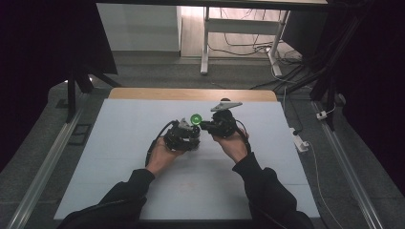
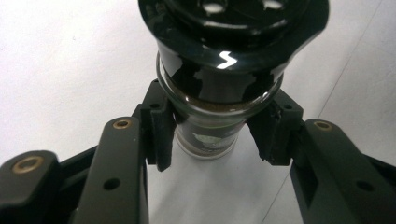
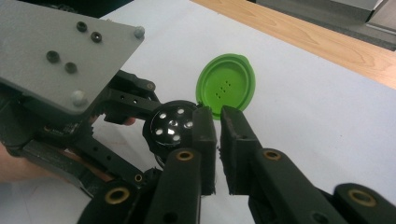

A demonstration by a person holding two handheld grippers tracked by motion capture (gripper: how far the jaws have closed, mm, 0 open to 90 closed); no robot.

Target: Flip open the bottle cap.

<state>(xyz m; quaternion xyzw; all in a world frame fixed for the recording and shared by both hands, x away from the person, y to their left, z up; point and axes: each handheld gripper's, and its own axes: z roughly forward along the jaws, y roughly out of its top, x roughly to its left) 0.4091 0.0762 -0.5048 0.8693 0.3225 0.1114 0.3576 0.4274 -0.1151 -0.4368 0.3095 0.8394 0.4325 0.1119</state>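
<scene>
The left claw [image 2: 210,135] is clamped on the neck of a small dark jar [image 2: 210,93]. At its three o'clock, the right claw [image 3: 218,135] is nearly closed just below the jar's flipped-up green lid [image 3: 226,86], apparently not pinching it. Both are held over the pale worktop [image 1: 129,129]; a wooden edge [image 3: 317,42] is seen beyond.

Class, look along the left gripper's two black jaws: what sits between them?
In the left gripper view, the neck of a dark spice jar sits between the left gripper pads, which press on it.
</scene>
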